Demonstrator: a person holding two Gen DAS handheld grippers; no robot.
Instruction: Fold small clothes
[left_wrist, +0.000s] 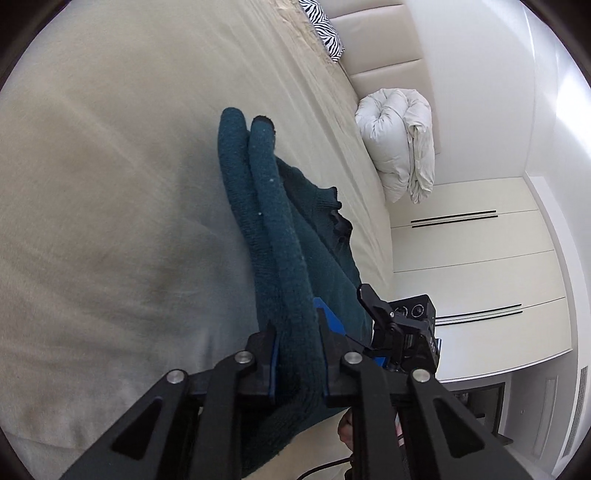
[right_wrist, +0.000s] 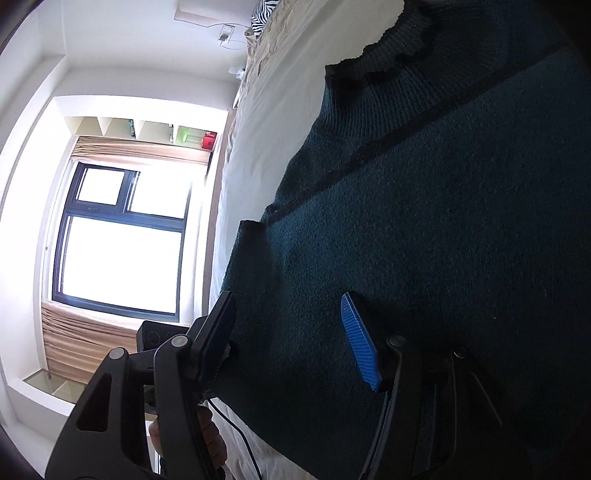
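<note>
Left hand-held gripper (left_wrist: 297, 354) clamped on bunched teal sweater (left_wrist: 280, 236) lying on bed (left_wrist: 110, 184). Right hand-held gripper (right_wrist: 291, 339) apart, straddling hem edge, not pinching. I'd close right first, then lift both evenly, keep fold line straight.

Fuzzy matt knit sweater (left_wrist: 284, 236), smooth matt cloth bedsheet (left_wrist: 110, 184), ribbed blue pads (right_wrist: 360, 343), glossy cabinet fronts (left_wrist: 476, 258)
</note>
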